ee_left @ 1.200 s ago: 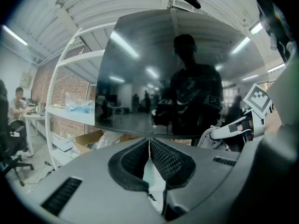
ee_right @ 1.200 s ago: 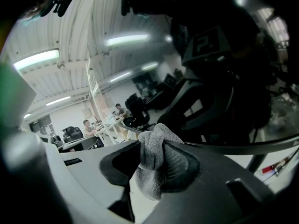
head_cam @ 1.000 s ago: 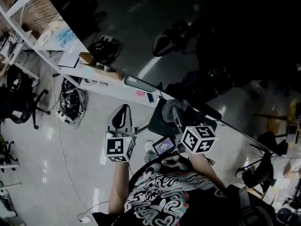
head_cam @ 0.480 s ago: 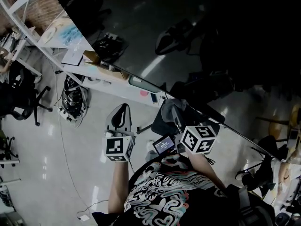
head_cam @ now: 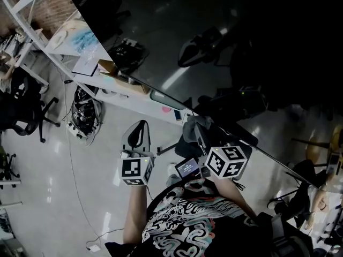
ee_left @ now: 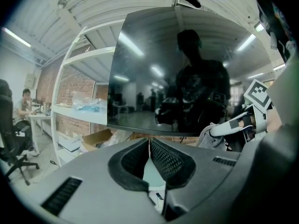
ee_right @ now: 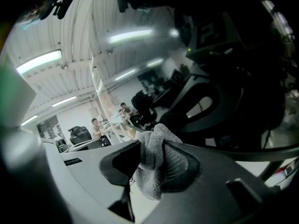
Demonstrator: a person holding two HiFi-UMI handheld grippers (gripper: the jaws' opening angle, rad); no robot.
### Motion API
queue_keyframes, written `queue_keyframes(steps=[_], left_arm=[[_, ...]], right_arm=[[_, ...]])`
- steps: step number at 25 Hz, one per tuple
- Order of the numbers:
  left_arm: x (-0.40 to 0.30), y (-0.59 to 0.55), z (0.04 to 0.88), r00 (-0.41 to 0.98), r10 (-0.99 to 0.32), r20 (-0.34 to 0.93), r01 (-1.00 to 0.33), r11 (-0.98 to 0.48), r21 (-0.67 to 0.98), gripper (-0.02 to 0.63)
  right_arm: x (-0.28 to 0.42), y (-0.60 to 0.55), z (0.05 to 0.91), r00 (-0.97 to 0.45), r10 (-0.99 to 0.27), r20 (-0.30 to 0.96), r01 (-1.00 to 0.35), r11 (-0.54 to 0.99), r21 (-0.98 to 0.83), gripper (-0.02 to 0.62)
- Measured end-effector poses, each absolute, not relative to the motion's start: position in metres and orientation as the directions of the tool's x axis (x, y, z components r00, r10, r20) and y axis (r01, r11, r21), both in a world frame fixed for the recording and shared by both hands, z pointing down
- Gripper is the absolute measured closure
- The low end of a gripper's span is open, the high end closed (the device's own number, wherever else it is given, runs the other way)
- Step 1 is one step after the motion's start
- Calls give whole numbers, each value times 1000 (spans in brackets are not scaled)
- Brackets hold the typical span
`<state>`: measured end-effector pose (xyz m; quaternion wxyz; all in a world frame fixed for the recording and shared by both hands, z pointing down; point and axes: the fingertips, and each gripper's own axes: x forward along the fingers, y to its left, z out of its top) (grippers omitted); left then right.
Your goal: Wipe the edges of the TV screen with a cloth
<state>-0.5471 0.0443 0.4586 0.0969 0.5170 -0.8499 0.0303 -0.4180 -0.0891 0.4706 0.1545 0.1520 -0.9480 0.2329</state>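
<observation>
Cloth of grey terry (ee_right: 150, 171) sits clamped in your right gripper (head_cam: 199, 133) under the edge of the glossy black TV screen (ee_left: 187, 69); your closed left gripper (head_cam: 138, 130) overhangs open floor (head_cam: 64, 165).

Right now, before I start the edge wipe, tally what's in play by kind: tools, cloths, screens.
Tools: 2, left tool shut and empty, right tool gripping the cloth
Cloths: 1
Screens: 1, the TV screen
Total: 4
</observation>
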Motion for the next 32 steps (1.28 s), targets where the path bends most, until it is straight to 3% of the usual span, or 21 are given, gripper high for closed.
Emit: queue_keyframes(steps=[32], left_arm=[[-581,60,448,-539,-819,194,-832,554,24,583]], right_arm=[[-463,-77,463,-936,-139,323,-290,825,-485,454]])
